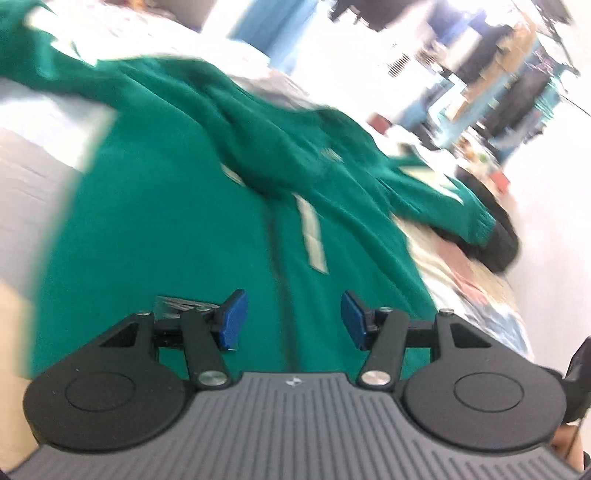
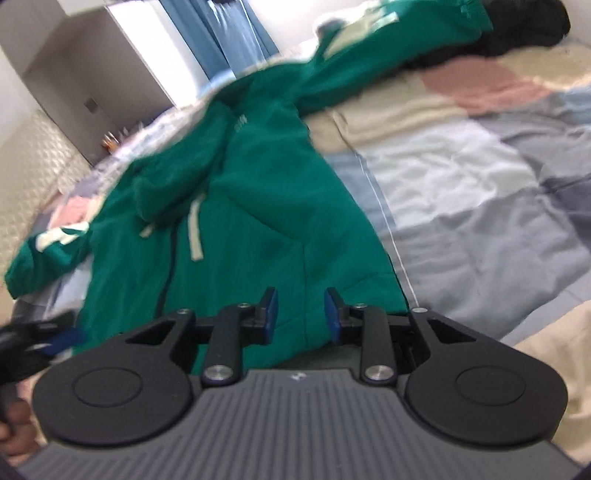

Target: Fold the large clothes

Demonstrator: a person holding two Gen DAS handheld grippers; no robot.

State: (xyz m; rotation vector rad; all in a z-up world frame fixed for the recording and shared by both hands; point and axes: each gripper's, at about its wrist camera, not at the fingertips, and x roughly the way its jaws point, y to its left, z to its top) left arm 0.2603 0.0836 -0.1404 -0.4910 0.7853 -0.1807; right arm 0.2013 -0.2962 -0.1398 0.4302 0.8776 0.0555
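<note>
A large green zip hoodie (image 1: 166, 221) (image 2: 240, 184) with pale drawstrings (image 2: 195, 236) lies spread front-up on a patchwork bed cover (image 2: 480, 184). Its sleeves reach out to either side, one towards the far right (image 2: 369, 55) and one at the left (image 2: 48, 254). My left gripper (image 1: 293, 321) hangs over the lower front beside the zip, open, with nothing between its blue pads. My right gripper (image 2: 301, 315) is over the hem near the hoodie's right edge, pads apart and not pressing any cloth. The left gripper's blue pad (image 2: 62, 339) shows at the left edge of the right wrist view.
A black garment (image 2: 517, 29) (image 1: 498, 236) lies by the far sleeve's cuff. Bare quilt stretches to the right of the hoodie. A white cabinet (image 2: 110, 66) and blue curtain (image 2: 229, 37) stand beyond the bed. A hand (image 2: 14, 435) holds the left gripper's handle.
</note>
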